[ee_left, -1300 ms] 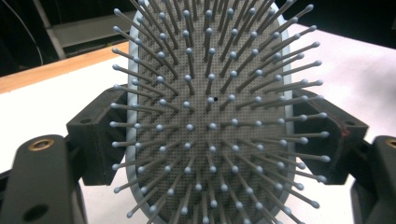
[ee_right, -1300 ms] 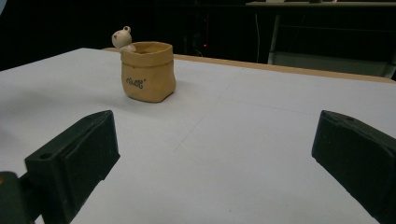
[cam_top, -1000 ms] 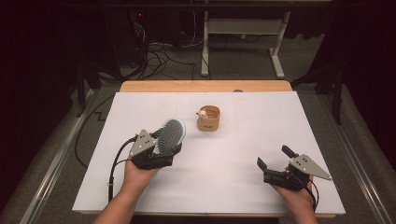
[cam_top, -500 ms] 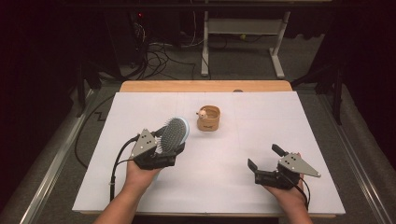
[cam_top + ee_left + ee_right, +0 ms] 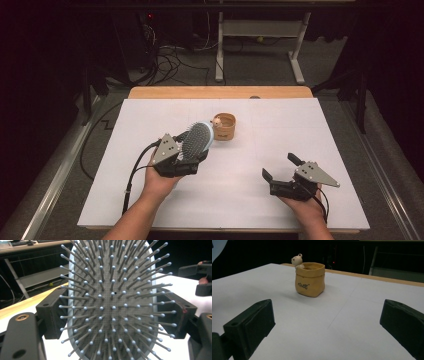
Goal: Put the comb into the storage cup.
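Centrally, the left hand-held gripper (image 5: 192, 150) clamps an oval, pin-bristled brush (image 5: 197, 141); the right hand-held gripper (image 5: 281, 168) gapes wide, lower right.

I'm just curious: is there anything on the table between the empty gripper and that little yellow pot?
Nothing: in the right gripper view, bare white table runs from the open right gripper to the yellow pot.
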